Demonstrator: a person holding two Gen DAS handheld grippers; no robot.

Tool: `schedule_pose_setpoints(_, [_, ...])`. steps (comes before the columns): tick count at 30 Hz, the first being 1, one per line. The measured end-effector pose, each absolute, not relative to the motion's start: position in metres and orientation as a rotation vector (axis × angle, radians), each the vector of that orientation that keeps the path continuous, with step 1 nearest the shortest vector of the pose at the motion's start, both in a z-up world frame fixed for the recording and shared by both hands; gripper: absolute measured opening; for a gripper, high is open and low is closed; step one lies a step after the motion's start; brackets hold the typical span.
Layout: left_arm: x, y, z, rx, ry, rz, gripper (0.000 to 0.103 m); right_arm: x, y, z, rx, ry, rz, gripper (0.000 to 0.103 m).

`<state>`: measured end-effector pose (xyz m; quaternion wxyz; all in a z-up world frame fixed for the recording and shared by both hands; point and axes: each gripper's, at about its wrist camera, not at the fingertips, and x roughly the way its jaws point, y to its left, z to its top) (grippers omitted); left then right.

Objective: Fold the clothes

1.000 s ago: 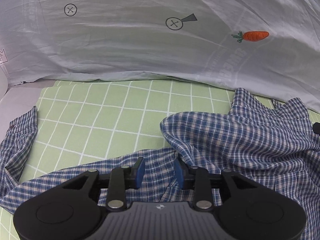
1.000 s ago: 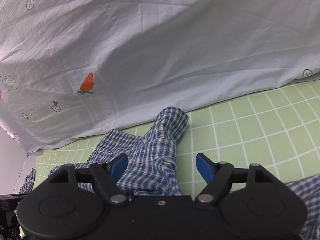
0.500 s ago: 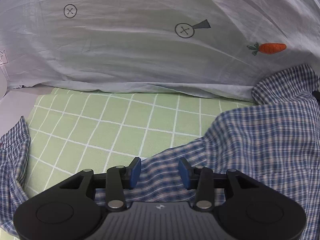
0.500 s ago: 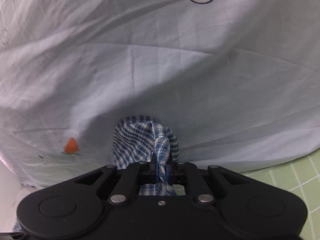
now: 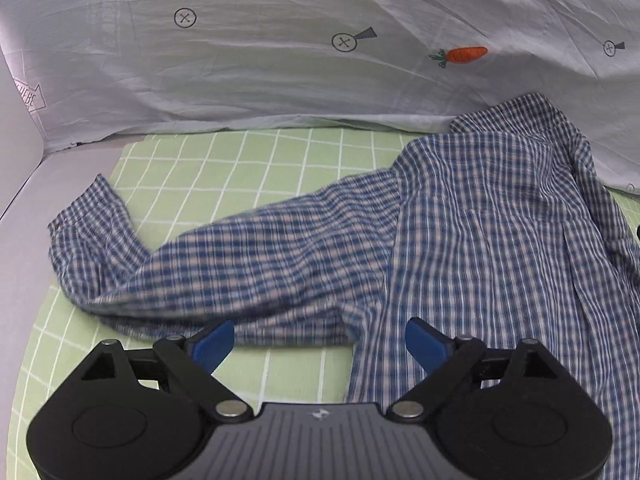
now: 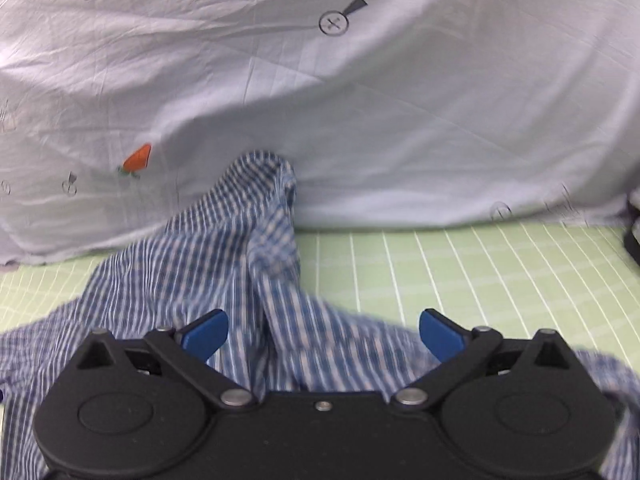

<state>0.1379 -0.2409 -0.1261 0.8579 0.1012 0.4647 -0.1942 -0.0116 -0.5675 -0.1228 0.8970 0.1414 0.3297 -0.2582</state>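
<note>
My left hand-held gripper has its blue pads spread wide, holding nothing, and my right hand-held gripper is just as wide apart and empty. The checked shirt lies right in front of both, spread over the green grid mat, one sleeve flung out to my left and the collar end bunched against the white sheet. I judge the folding barely begun: no fold shows yet, sleeves and body all left.

free: green grid mat left of shirt | blocked: draped sheet behind
</note>
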Motion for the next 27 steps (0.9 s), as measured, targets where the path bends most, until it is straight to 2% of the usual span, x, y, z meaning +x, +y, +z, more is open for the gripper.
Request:
schedule_pose_setpoints(7, [0.053,-0.193,-0.132,0.147,1.081,-0.396,0.092,-0.133,-0.513,-0.152,0.349,0.838,-0.634,0.103])
schedule_pose_setpoints(11, [0.019,-0.179,-0.138,0.155,1.124,-0.393,0.088,-0.185,-0.493,-0.162,0.366,0.887,-0.693,0.103])
schedule_pose_setpoints(13, [0.005,-0.174,-0.141,0.154,1.135,-0.391,0.081,-0.203,-0.489,-0.164,0.384,0.897,-0.713,0.103])
schedule_pose_setpoints(16, [-0.007,-0.168,-0.146,0.152,1.151,-0.389,0.063,-0.223,-0.483,-0.164,0.399,0.907,-0.733,0.103])
schedule_pose_setpoints(18, [-0.013,-0.164,-0.151,0.145,1.164,-0.388,0.042,-0.231,-0.477,-0.164,0.396,0.910,-0.736,0.103])
schedule_pose_setpoints(19, [-0.016,-0.162,-0.152,0.143,1.163,-0.382,0.036,-0.235,-0.473,-0.162,0.394,0.910,-0.735,0.103])
schedule_pose_setpoints(21, [-0.020,-0.157,-0.152,0.142,1.150,-0.363,0.010,-0.239,-0.463,-0.160,0.392,0.907,-0.729,0.103])
schedule_pose_setpoints(24, [-0.022,-0.145,-0.152,0.124,1.142,-0.326,0.003,-0.242,-0.446,-0.158,0.392,0.905,-0.712,0.103])
schedule_pose_setpoints(27, [-0.020,-0.129,-0.149,0.117,1.120,-0.285,0.002,-0.241,-0.428,-0.157,0.387,0.912,-0.694,0.103])
